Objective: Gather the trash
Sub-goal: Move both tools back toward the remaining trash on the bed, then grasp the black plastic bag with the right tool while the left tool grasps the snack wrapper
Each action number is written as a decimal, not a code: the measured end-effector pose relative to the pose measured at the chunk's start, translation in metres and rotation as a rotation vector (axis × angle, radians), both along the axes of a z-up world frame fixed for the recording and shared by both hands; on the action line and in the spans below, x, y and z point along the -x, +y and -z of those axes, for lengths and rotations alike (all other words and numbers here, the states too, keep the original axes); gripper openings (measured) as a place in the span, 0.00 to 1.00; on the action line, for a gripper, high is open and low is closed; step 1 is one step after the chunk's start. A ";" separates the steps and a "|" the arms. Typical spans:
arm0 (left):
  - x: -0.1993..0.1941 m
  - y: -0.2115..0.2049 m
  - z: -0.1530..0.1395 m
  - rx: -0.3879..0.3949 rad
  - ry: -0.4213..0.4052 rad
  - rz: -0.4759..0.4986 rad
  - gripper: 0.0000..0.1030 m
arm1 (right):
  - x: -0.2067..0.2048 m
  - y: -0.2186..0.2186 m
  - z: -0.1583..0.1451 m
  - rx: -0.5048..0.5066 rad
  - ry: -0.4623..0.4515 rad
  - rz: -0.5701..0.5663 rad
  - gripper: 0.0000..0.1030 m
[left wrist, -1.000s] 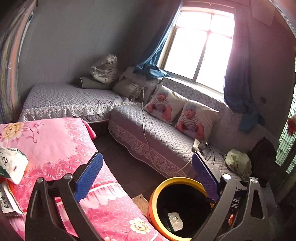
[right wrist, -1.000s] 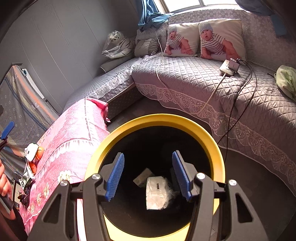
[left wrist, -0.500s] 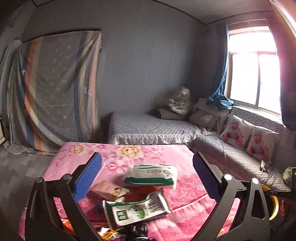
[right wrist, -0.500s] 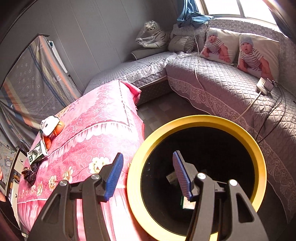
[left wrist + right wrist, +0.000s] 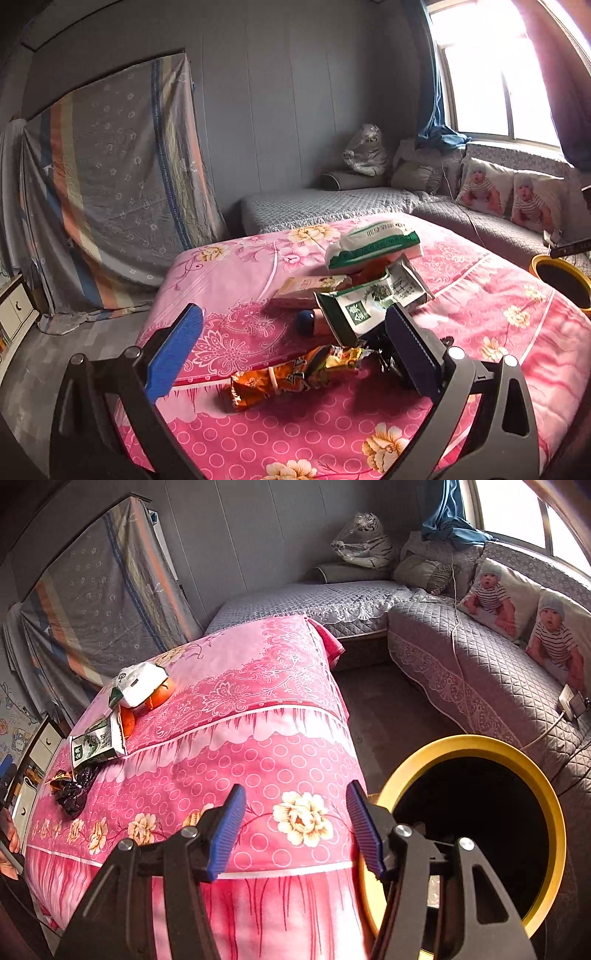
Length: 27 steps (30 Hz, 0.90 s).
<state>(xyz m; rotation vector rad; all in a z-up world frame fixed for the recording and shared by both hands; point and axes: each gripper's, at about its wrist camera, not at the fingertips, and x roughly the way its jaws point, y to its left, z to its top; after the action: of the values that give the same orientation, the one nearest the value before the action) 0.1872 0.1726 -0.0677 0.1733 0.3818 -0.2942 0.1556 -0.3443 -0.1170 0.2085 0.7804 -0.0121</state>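
The left gripper is hovering low over the table with the pink flowered cloth, its blue pads spread wide apart and holding nothing. Lying between its fingers, just ahead of them, is an orange snack wrapper, crumpled on the cloth. Slightly farther ahead and toward the right finger, a green and white packet is lying open, partly covering a small box and a blue-capped item; a dark crumpled wrapper is sitting right against the right pad. Beyond these a white and green tissue pack is resting on something orange. Far off to the right, past the table's edge, the yellow-rimmed bin is standing on the floor. The right gripper is likewise standing open and empty, pointing at the hanging side of the cloth. The trash pile is lying well off to its upper left on the tabletop, while the bin is sitting just beside its right finger, its dark opening facing up.
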 end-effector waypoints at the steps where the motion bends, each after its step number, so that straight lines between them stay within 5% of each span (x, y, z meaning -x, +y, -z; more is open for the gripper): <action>1: -0.004 -0.002 0.008 -0.019 0.025 0.012 0.92 | -0.003 0.005 0.000 0.003 0.001 -0.008 0.53; 7: -0.024 -0.010 0.043 -0.075 0.151 0.094 0.92 | -0.013 0.027 0.002 0.011 0.018 -0.052 0.57; 19: -0.073 -0.019 0.065 -0.117 0.316 0.251 0.90 | -0.022 0.042 0.006 0.020 0.031 -0.076 0.57; 23: -0.084 -0.017 0.075 -0.098 0.371 0.265 0.57 | -0.020 0.044 0.005 0.013 0.030 -0.090 0.57; 27: -0.079 -0.018 0.073 -0.112 0.343 0.259 0.51 | -0.019 0.054 -0.001 -0.003 0.012 -0.151 0.57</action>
<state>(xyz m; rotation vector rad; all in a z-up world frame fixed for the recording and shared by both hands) 0.2659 0.1550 -0.1407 0.2844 0.7191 -0.5621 0.1750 -0.2903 -0.1157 0.1519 0.8068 0.1303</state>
